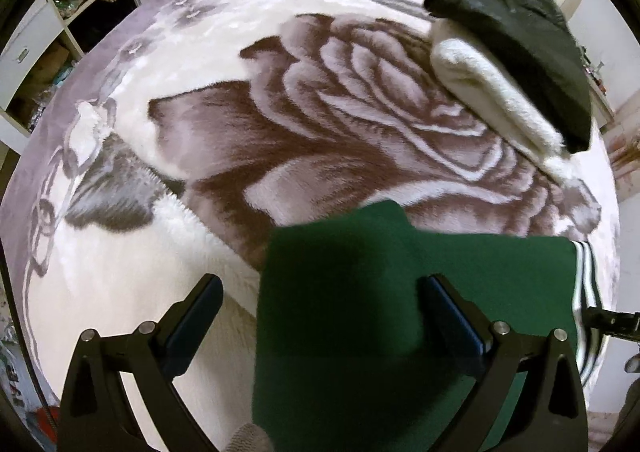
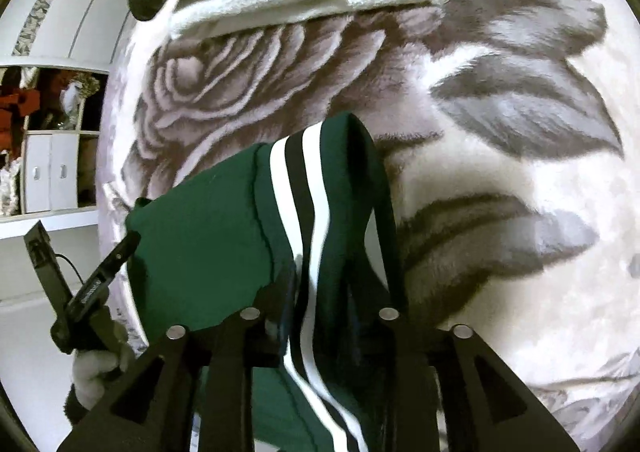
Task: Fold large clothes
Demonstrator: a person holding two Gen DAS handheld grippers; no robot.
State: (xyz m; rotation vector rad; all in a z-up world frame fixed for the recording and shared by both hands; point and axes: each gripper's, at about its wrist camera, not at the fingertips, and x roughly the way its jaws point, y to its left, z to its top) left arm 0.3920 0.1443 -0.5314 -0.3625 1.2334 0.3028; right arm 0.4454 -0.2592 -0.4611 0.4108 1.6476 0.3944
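Rose-patterned bed blanket [image 1: 328, 123] spreads far ahead, and the green garment [image 2: 208, 244] lies at its near edge, long axis left to right, my right gripper [image 2: 320, 316] pinching the striped end, my left gripper [image 1: 320, 312] spread wide over the plain end.

Home bedroom, plush blanket [image 1: 320, 111], white cupboards [image 2: 48, 167]

A folded dark-green garment [image 1: 360, 292] with white side stripes [image 2: 316, 211] lies on the blanket.
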